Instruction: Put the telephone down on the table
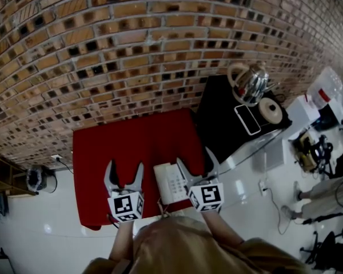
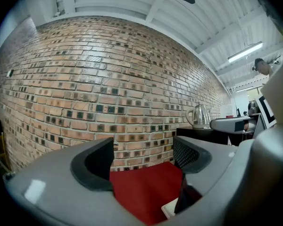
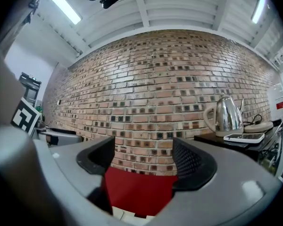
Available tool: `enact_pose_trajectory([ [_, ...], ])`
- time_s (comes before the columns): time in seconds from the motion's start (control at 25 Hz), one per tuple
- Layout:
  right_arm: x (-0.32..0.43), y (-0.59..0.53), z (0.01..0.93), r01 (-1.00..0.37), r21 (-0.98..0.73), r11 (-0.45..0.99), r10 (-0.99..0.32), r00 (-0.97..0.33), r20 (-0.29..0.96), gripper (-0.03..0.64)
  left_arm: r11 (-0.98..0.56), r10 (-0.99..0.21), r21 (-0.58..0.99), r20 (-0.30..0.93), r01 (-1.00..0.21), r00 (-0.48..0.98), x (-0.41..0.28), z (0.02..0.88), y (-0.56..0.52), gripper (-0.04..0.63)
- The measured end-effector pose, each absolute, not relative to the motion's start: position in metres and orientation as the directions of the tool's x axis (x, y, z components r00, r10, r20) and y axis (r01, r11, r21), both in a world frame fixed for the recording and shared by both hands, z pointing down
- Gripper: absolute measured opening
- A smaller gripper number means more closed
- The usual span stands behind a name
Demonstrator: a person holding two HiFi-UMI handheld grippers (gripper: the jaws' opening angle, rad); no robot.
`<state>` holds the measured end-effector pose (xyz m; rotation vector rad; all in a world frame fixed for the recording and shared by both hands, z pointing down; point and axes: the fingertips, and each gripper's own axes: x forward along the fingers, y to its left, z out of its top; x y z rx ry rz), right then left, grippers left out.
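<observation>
A white desk telephone (image 1: pixel 170 183) with a keypad lies on the red table (image 1: pixel 126 141), near its front right corner. My left gripper (image 1: pixel 125 168) hovers over the table's front edge to the left of the telephone, open with nothing between its fingers. My right gripper (image 1: pixel 194 157) is just right of the telephone, its left finger at the telephone's right edge, jaws apart and holding nothing. In the right gripper view a white part of the telephone (image 3: pixel 125 216) shows low under the open jaws. In the left gripper view a white corner of the telephone (image 2: pixel 171 209) shows at the lower right.
A brick wall (image 1: pixel 131 50) stands behind the table. To the right is a black table (image 1: pixel 223 124) with a steel kettle (image 1: pixel 250 83), a round white base (image 1: pixel 271 111) and a flat device (image 1: pixel 247 119). White floor (image 1: pixel 40 233) lies in front; chairs and clutter at far right.
</observation>
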<state>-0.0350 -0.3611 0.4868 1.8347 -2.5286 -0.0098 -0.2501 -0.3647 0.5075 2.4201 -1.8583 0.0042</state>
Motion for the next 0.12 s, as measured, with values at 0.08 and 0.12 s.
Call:
enact_pose_trajectory([
  [0.08,-0.0349,-0.3589,0.4869,-0.953,0.011,0.302,-0.953,-0.302,0.014,0.365,-0.260,-0.963,0.070,0.052,-0.963,0.264,-0.2498,0.5054,-0.3637,0.396],
  [0.12,-0.0350,-0.3577,0.4870,-0.954,0.009,0.298,-0.954,-0.298,0.016,0.364,-0.262,-0.963,0.069,0.050,-0.963,0.266,-0.2496,0.5046,-0.3631,0.396],
])
